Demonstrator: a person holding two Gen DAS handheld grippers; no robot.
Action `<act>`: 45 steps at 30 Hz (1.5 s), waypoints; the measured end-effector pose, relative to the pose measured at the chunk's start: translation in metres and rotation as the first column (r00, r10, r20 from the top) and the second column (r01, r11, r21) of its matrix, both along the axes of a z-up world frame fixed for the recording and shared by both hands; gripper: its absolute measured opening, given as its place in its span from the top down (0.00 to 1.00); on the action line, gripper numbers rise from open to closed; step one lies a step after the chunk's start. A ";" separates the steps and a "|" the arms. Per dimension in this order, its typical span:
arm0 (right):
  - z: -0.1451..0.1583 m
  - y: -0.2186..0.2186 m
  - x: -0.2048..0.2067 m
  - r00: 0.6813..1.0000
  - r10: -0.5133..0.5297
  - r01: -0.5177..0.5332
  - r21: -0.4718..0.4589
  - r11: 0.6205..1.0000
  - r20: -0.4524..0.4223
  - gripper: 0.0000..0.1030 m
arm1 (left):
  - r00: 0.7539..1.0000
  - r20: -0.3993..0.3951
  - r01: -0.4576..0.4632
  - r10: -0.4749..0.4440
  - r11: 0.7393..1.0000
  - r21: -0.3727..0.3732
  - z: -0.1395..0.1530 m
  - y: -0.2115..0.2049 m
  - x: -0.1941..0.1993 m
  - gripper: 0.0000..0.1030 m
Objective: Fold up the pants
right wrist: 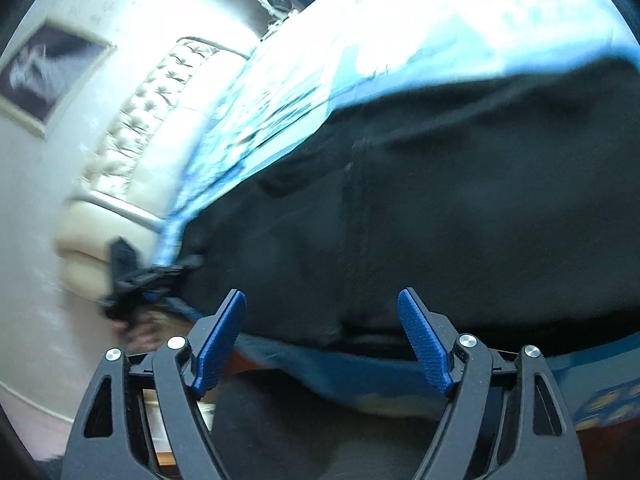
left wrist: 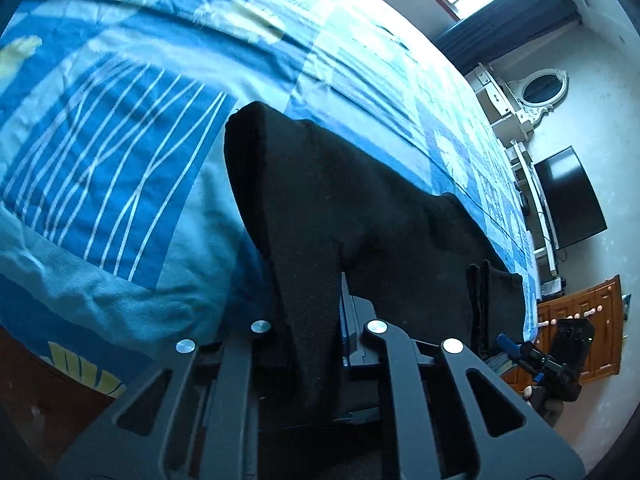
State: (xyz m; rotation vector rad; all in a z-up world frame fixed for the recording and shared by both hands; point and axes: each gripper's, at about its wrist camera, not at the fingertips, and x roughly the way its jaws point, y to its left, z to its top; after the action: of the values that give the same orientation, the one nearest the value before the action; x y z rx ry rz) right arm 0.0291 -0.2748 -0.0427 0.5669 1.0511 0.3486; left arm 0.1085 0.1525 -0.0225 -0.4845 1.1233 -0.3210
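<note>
Black pants [left wrist: 360, 208] lie on a bed with a blue patterned cover [left wrist: 120, 140], near its front edge. My left gripper [left wrist: 316, 332] is shut on a fold of the pants; the cloth rises out of the jaws and hides the fingertips. In the right wrist view the pants [right wrist: 460, 220] spread dark across the cover [right wrist: 400, 40]. My right gripper [right wrist: 322, 320] stands open just in front of the pants' near edge, with nothing between its blue pads [right wrist: 222, 344]. It also shows small at the right of the left wrist view, as the right gripper [left wrist: 520, 360].
A padded cream headboard [right wrist: 132, 132] and a framed picture [right wrist: 44, 76] are at the bed's far end. A black TV [left wrist: 568, 196], a white dresser with an oval mirror [left wrist: 540, 88] and a wooden cabinet [left wrist: 576, 320] line the wall beside the bed. Brown floor [left wrist: 40, 392] lies below the bed edge.
</note>
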 end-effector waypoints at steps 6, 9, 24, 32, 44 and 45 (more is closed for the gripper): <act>0.014 0.001 -0.003 0.997 -0.038 0.053 -0.260 0.964 0.065 0.22 | 0.999 0.040 0.014 -0.017 0.997 0.070 0.032 -0.024 -0.007 0.87; 0.015 -0.003 -0.004 0.996 -0.049 0.069 -0.316 0.946 0.070 0.22 | 0.996 0.075 0.038 -0.045 0.995 0.092 0.052 -0.044 -0.010 0.87; 0.043 -0.035 -0.023 0.985 -0.126 0.169 -0.489 0.856 0.121 0.21 | 0.960 0.162 0.197 -0.231 0.960 0.201 0.106 -0.163 -0.026 0.87; 0.055 -0.060 -0.041 0.980 -0.137 0.192 -0.520 0.832 0.143 0.21 | 0.933 0.157 0.282 -0.323 0.930 0.235 0.107 -0.228 -0.031 0.87; 0.048 -0.103 -0.060 0.969 -0.199 0.246 -0.514 0.822 0.146 0.21 | 0.902 0.091 0.384 -0.422 0.881 0.277 0.082 -0.318 -0.027 0.88; 0.047 -0.107 -0.062 0.968 -0.204 0.249 -0.510 0.824 0.143 0.21 | 0.896 0.088 0.395 -0.434 0.873 0.285 0.080 -0.327 -0.028 0.88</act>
State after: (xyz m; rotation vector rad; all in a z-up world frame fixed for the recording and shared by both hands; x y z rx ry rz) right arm -0.0325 -0.3813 0.0044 0.1742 0.9333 -0.1325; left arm 0.0806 -0.1748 0.0579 0.0239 1.0977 -0.5682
